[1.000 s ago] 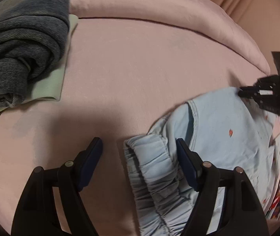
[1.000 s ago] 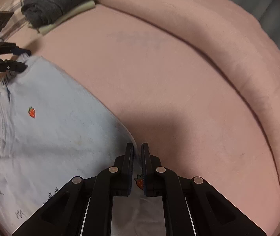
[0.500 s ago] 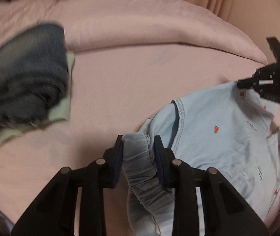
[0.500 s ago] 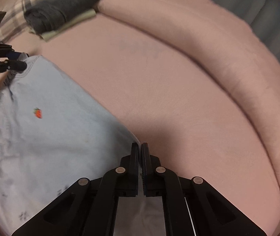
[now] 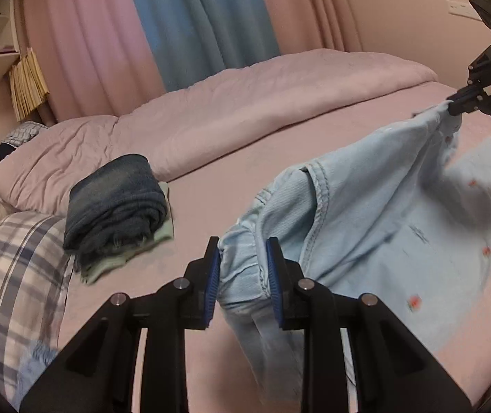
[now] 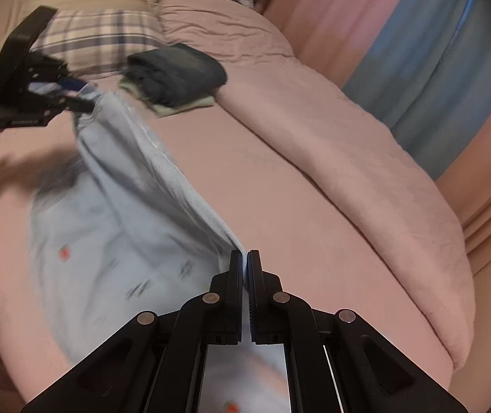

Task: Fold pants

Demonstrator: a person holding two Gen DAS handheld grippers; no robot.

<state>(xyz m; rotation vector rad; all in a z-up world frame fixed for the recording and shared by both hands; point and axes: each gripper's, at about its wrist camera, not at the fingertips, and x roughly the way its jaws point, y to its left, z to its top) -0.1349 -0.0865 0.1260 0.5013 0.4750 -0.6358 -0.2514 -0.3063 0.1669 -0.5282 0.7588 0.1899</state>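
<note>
Pink bed (image 5: 211,179), far-left stack of folded clothes (image 5: 118,199): my left tool (image 5: 242,275) clamps the pants (image 5: 366,213) waistband, my right tool (image 6: 245,268) pinches an edge, garment lifted between; I should keep equal tension, lowering evenly for a straight fold.

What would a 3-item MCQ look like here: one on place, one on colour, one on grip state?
1. Where does the folded dark garment lie?
A. on the bed beside the plaid pillow
B. on the floor
C. on the light blue pants

2. What colour are the pants?
A. black
B. light blue
C. plaid

3. What state is the left tool in?
A. open, empty
B. shut on the pants' waistband
C. out of view

Key: 1 A, it sits on the pink bed next to the pillow; 2 B, pale blue fabric with small red prints; 3 B, gathered waistband sits between its fingers, and the right tool pinches another edge.
</note>
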